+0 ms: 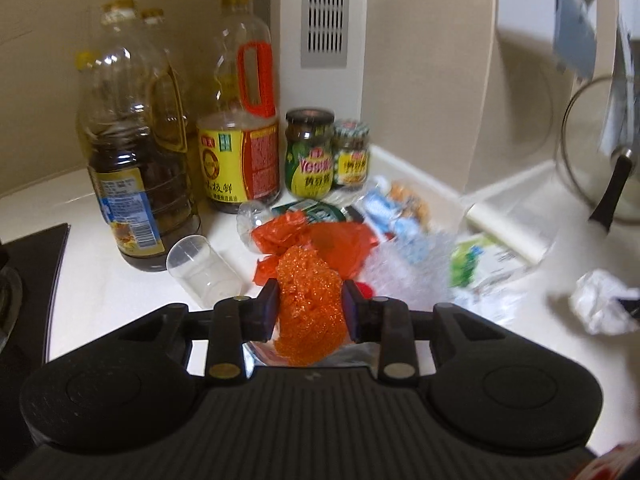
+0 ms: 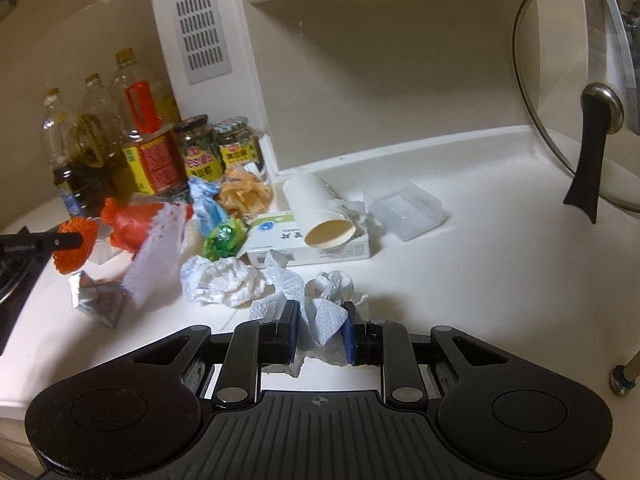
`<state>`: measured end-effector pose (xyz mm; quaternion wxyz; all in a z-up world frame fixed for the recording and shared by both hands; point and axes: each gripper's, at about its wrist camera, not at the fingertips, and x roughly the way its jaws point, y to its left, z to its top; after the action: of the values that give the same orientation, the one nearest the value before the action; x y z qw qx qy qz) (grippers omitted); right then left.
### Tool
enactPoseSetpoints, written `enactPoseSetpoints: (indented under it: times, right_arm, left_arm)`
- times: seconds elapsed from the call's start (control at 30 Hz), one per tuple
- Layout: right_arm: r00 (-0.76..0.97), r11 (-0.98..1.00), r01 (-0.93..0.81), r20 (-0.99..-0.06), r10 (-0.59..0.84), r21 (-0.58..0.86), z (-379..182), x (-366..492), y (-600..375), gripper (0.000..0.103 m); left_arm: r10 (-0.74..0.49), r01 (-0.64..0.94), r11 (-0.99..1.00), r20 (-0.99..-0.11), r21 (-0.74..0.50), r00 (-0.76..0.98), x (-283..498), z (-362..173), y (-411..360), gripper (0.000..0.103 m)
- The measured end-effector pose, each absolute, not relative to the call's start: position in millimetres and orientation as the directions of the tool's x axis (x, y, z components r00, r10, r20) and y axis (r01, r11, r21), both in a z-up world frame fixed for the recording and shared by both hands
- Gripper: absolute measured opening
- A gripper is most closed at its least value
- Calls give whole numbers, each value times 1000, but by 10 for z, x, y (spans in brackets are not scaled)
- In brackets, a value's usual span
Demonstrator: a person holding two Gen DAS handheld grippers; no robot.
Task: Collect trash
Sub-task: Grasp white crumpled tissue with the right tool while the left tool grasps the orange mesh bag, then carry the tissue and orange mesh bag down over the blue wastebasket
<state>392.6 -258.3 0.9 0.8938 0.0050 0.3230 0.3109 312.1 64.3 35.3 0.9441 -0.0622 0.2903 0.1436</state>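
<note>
An orange mesh scrubber (image 1: 310,312) sits between the pads of my left gripper (image 1: 310,292), which is shut on it just above the white counter (image 1: 100,288). The right wrist view shows that gripper (image 2: 60,242) at the far left with the orange mesh (image 2: 76,258). My right gripper (image 2: 320,312) is shut on a strip of white paper towel (image 2: 320,322). Ahead lie a red plastic bag (image 2: 132,224), a crumpled tissue (image 2: 220,280), a green wrapper (image 2: 224,238), a foil wrapper (image 2: 98,300), a tipped paper cup (image 2: 320,212) on a white box (image 2: 312,252), and a clear plastic cup (image 1: 200,268).
Oil and sauce bottles (image 1: 132,168) and two jars (image 1: 310,152) stand at the back left by a vented white column (image 2: 200,20). A glass pan lid (image 2: 580,112) leans at the right. A clear plastic box (image 2: 404,208) lies near it. A black stove (image 1: 28,280) edges the left.
</note>
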Motion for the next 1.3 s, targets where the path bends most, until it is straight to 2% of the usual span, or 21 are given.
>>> enactPoseSetpoints:
  times: [0.27,0.53,0.67,0.9,1.3]
  right_arm:
    - [493,710,-658,-567,659,253,20,3656,-2471,23]
    - [471,683,-696,-575,669,223,93,2924,-2349,23]
    - [441,675,-718,-641,629,169,-113,2479,-2198,23]
    - [375,666,-742,-776,507,76,-801,1970,-1911,23]
    - [248,547,-837,-897,367,-8,-1681,2079,-1605,23]
  left_arm:
    - [200,-323,940,-587,-112,785,2565,417,227,30]
    - [52,-239,950,-654,-200,755,2030,165,-23,30]
    - [2,-198,960,-701,-199,713,1805,-69,-88,30]
    - [-81,-164,960,-788,-227,610,1575,-676,-68,30]
    - [-104,-208,952,-878,-223,467,1696,-1425,-138,30]
